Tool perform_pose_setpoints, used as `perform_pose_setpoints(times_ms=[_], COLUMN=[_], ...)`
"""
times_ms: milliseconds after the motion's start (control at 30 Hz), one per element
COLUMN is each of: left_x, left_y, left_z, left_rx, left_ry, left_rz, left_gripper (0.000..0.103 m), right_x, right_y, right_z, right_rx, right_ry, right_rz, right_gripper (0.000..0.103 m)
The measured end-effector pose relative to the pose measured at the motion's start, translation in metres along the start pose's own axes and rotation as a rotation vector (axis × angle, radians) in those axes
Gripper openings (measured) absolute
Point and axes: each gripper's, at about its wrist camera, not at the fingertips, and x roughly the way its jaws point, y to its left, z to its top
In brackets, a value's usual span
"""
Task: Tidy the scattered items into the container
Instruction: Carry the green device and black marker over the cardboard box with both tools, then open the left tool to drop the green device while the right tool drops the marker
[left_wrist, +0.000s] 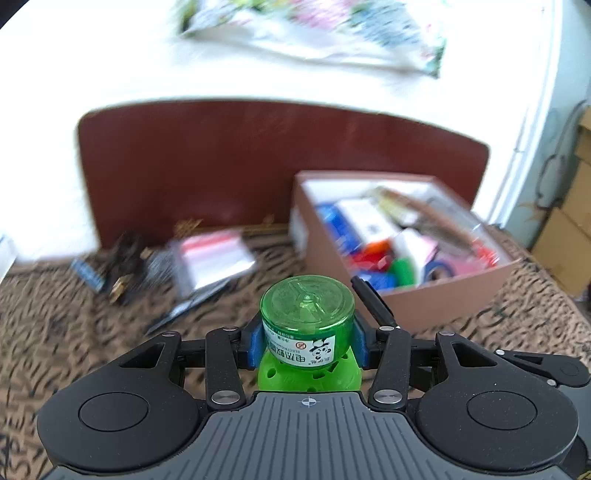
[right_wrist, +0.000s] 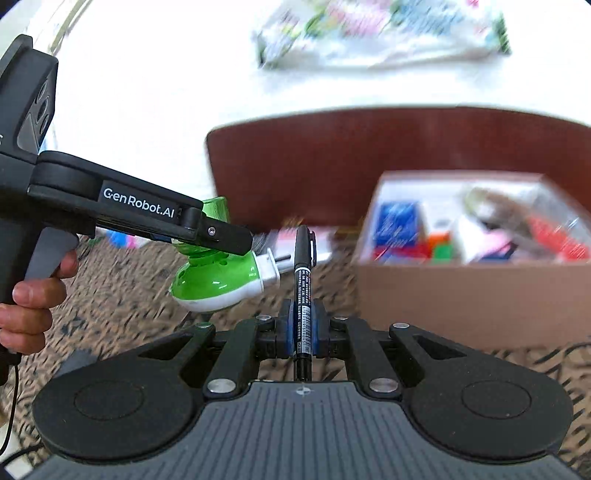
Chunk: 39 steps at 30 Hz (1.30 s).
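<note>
My left gripper (left_wrist: 308, 347) is shut on a green mosquito repellent device (left_wrist: 306, 325), its green bottle between the blue pads, held above the patterned bed cover. The right wrist view shows that gripper (right_wrist: 221, 236) gripping the device (right_wrist: 218, 277), with its white plug pointing right. My right gripper (right_wrist: 303, 325) is shut on a black marker pen (right_wrist: 303, 288), held upright between the pads; the pen tip also shows in the left wrist view (left_wrist: 373, 299). The brown cardboard box (left_wrist: 436, 295), holding several items, sits to the right and ahead (right_wrist: 472, 291).
Scattered items lie left of the box: a clear bag with pink and white contents (left_wrist: 214, 258) and dark small objects (left_wrist: 122, 266). A dark red headboard (left_wrist: 258, 162) stands behind. A floral bag (left_wrist: 314, 33) lies against the white wall.
</note>
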Motion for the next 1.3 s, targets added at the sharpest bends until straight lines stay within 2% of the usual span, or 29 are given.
perform_pose_setpoints(times_ms=[200, 400, 667, 900, 933, 967, 1000, 1033, 1067, 1100, 1133, 1200, 1233, 1300], left_x=[0.027, 0.077, 0.15, 0.197, 0.204, 0.208, 0.212, 0.212, 0.211, 0.207, 0.204, 0.196, 0.194, 0.19], left_y=[-0.027, -0.047, -0.057, -0.051, -0.049, -0.048, -0.047, -0.046, -0.045, -0.044, -0.043, -0.042, -0.042, -0.04], left_z=[0.047, 0.079, 0.098, 0.104, 0.105, 0.105, 0.105, 0.105, 0.105, 0.105, 0.105, 0.102, 0.101, 0.097], left_rx=[0.038, 0.067, 0.12, 0.15, 0.148, 0.145, 0.146, 0.149, 0.154, 0.157, 0.158, 0.162, 0.161, 0.148], left_ry=[-0.007, 0.062, 0.166, 0.217, 0.223, 0.217, 0.201, 0.184, 0.16, 0.133, 0.106, 0.067, 0.059, 0.051], left_rz=[-0.086, -0.15, -0.151, -0.126, -0.122, -0.116, -0.103, -0.089, -0.075, -0.076, -0.075, -0.079, -0.084, -0.092], left_gripper=[0.047, 0.047, 0.047, 0.048, 0.053, 0.063, 0.066, 0.076, 0.086, 0.09, 0.095, 0.099, 0.101, 0.103], right_x=[-0.008, 0.01, 0.046, 0.085, 0.09, 0.096, 0.103, 0.107, 0.11, 0.11, 0.111, 0.111, 0.112, 0.111], right_y=[-0.031, -0.07, -0.096, -0.104, -0.104, -0.106, -0.107, -0.109, -0.109, -0.108, -0.107, -0.105, -0.104, -0.102], right_z=[0.025, 0.037, 0.047, 0.049, 0.049, 0.047, 0.046, 0.044, 0.043, 0.04, 0.038, 0.033, 0.032, 0.03], right_rx=[0.004, 0.035, 0.042, 0.003, -0.007, -0.011, -0.011, -0.014, -0.019, -0.027, -0.032, -0.039, -0.04, -0.04], right_ry=[-0.109, -0.127, -0.123, -0.098, -0.092, -0.083, -0.071, -0.064, -0.06, -0.059, -0.061, -0.06, -0.059, -0.061], right_rz=[-0.109, -0.198, -0.275, -0.344, -0.357, -0.366, -0.376, -0.387, -0.396, -0.4, -0.403, -0.41, -0.414, -0.421], right_gripper=[0.01, 0.01, 0.01, 0.01, 0.011, 0.011, 0.011, 0.012, 0.021, 0.033, 0.039, 0.057, 0.063, 0.08])
